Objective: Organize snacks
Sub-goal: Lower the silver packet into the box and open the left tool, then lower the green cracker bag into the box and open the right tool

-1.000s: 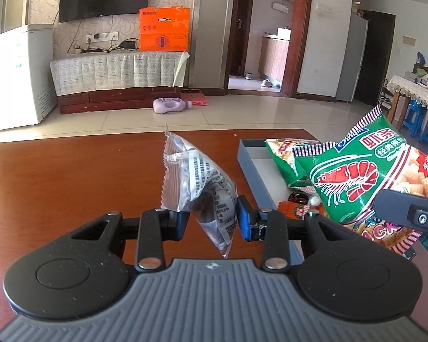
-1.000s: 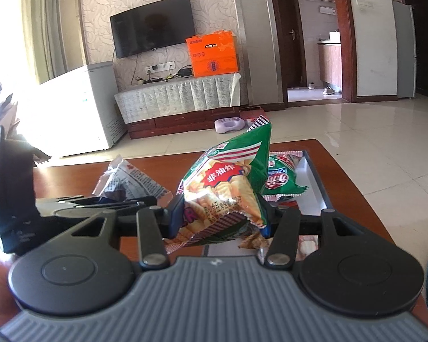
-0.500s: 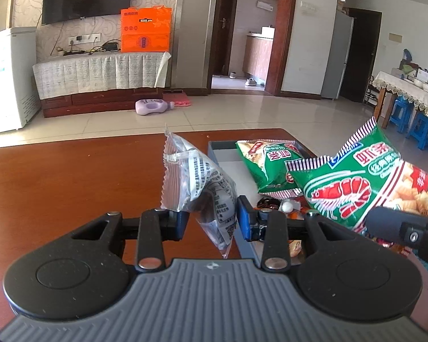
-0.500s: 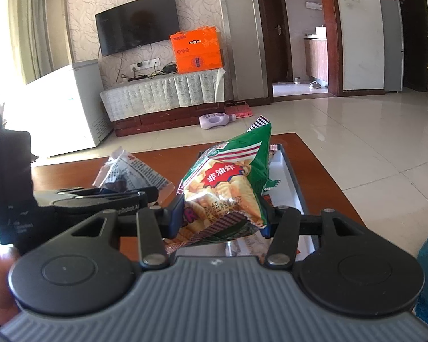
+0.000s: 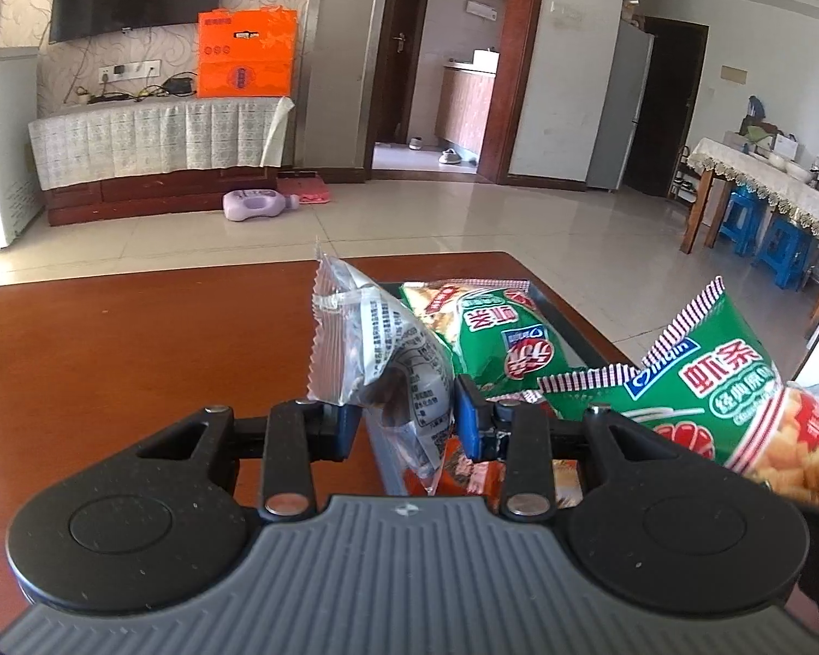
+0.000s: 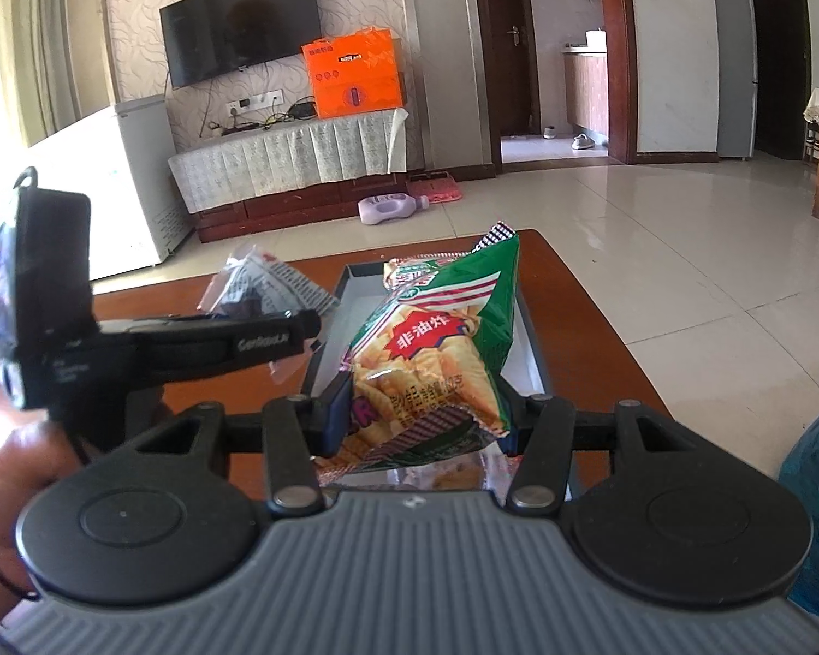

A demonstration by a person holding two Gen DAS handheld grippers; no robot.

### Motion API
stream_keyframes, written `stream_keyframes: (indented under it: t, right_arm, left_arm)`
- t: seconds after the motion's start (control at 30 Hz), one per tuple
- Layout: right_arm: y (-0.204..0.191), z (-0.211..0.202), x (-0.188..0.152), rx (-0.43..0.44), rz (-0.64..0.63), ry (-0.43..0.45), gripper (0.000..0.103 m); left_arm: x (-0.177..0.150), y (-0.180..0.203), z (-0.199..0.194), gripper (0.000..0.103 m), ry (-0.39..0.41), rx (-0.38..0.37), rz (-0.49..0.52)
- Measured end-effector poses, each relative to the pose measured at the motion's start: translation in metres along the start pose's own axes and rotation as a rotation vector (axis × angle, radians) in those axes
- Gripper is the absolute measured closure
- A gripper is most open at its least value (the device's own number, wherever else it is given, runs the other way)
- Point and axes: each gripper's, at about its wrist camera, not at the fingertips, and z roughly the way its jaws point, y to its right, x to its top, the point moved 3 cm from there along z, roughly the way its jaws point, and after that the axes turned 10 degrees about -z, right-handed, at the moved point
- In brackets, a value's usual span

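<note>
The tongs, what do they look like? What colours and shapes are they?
Each of the tongs, the left tongs and the right tongs, has a grey ribbed base, two round black discs and black link arms with silver rivets. The fingers carry blue pads. Seen from the right wrist view, the left tongs have a black boxy block at the back and pale lettering along one side. No sleeve shows.
</note>
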Motion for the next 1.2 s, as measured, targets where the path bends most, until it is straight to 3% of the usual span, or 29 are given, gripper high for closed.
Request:
stream_keyframes:
  t: [0.43, 0.53, 0.6, 0.87, 1.2]
  right_arm:
    - [0.007, 0.009, 0.002, -0.018, -0.005, -0.015, 0.05]
    - [0.005, 0.011, 0.001, -0.018, -0.006, -0.017, 0.05]
    - [0.005, 0.011, 0.001, -0.025, -0.003, -0.018, 0.05]
    - [0.005, 0.012, 0.0, -0.038, 0.02, -0.01, 0.05]
    - [0.005, 0.02, -0.006, -0.022, 0.048, -0.002, 0.05]
  left_arm:
    - [-0.004, 0.024, 0.063, 0.061, -0.049, 0.012, 0.026]
    - [-0.006, 0.031, 0.071, 0.054, -0.059, 0.017, 0.052]
    - [-0.005, 0.033, 0.071, 0.043, -0.048, 0.026, 0.067]
    - [-0.004, 0.027, 0.043, 0.021, -0.015, -0.012, 0.097]
    - [-0.009, 0.008, -0.002, 0.02, 0.021, -0.067, 0.151]
